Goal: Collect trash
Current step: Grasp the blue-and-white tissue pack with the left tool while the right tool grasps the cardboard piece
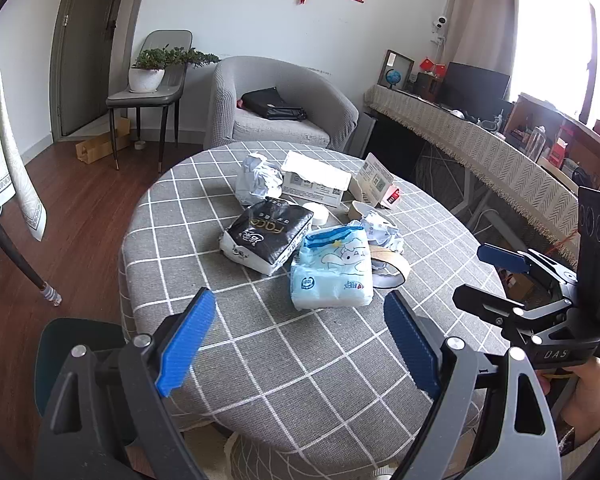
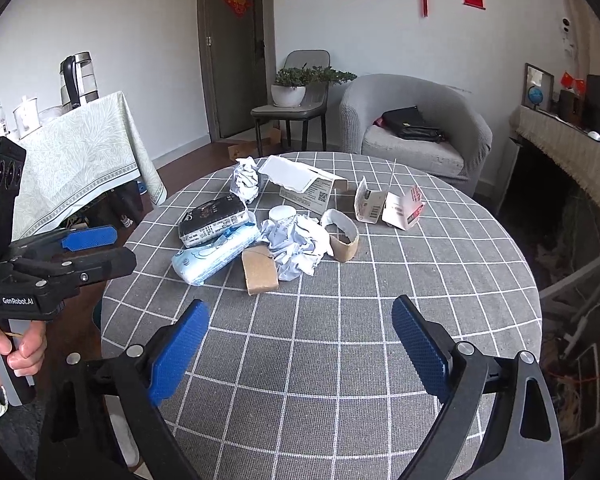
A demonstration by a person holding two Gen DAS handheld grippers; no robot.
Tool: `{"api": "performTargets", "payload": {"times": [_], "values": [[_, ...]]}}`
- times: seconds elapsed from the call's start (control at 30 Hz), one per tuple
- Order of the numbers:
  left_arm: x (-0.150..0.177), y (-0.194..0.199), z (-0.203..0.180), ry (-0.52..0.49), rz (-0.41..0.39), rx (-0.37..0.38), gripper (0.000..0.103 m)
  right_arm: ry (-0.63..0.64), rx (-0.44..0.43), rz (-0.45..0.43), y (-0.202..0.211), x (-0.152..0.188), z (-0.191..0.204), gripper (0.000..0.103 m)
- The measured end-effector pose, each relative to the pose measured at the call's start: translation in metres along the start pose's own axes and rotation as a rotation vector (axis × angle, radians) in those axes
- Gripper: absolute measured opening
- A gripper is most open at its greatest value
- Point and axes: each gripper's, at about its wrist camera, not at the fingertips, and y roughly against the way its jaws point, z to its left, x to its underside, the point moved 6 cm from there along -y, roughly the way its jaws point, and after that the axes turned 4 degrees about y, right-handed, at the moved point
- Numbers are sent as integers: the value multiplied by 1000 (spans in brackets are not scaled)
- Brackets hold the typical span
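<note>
**Operator:** Blue ribbed pads of the left gripper (image 1: 296, 344) fill the bottom of the left wrist view. What is its condition?

**Inspector:** Released. The jaws stand wide with only the grey checked tablecloth of the round table (image 1: 260, 360) between them. No earlier frame is available, so no motion is reported.

**Operator:** Location of the trash in this view?

**Inspector:** Centre of frame, ahead of the pads and apart from them. Nearest is the pale blue soft tissue pack with a cartoon print (image 1: 332, 268), slightly right of the gripper's midline, long axis running away from the camera. Left of it lies the black-and-white plastic tissue pack (image 1: 266, 236). The torn white cardboard box (image 1: 316, 182) sits behind both. The right gripper (image 1: 496, 284) enters from the right edge, also empty.

**Operator:** Right wrist view?

**Inspector:** Right gripper (image 2: 300, 340) released, bare cloth between the pads. The flattened brown cardboard tube (image 2: 260, 270) lies nearest, upper left of the midline, touching the crumpled white paper wad (image 2: 296, 246). An upright cardboard ring (image 2: 342, 240) stands just right of the wad. The pale blue pack runs diagonally at centre left.

**Operator:** Which hand is nearer the blue pack?

**Inspector:** Judged the left. Open cloth lies along both approach paths; the near table edge is low in each frame, so clearance is ample.
</note>
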Motion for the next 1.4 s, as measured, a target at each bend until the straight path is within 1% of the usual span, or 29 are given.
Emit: {"api": "performTargets", "payload": {"times": [0.17,0.37,0.43,0.53,0.6,0.67,0.8,0.83,0.93,1.07,1.13,1.23,1.33,1.4], "values": [[4,-25,-4,20,61,32,88,-5,-22,13,-6,-1,-8,94],[3,-45,-10,42,105,78,88,10,-52,49,-16,3,-15,91],[3,-50,-10,57,119,99,88,21,-57,60,-19,3,-15,87],[0,-58,-9,115,134,148,83,33,-72,72,-24,3,-16,82],[-3,-62,-8,143,138,172,81,28,-103,74,-27,3,-14,81],[-5,-64,-9,144,136,176,79,26,-139,76,-29,2,-12,80],[-9,-68,-5,166,137,183,71,54,-174,91,-35,2,-4,70],[-10,-68,-4,168,138,182,71,60,-178,96,-37,1,-2,69],[-10,-70,-8,125,141,167,69,80,-178,106,-42,1,5,67],[-10,-73,-11,66,146,147,66,110,-166,122,-49,0,13,58],[-10,-74,-11,55,149,144,63,107,-161,126,-51,0,14,52],[-9,-74,-7,50,155,144,59,106,-166,130,-53,-1,15,46],[-9,-73,-6,52,160,150,57,105,-177,131,-55,-2,19,42],[-9,-72,-5,49,160,148,55,108,-178,133,-57,-2,21,42]]}}
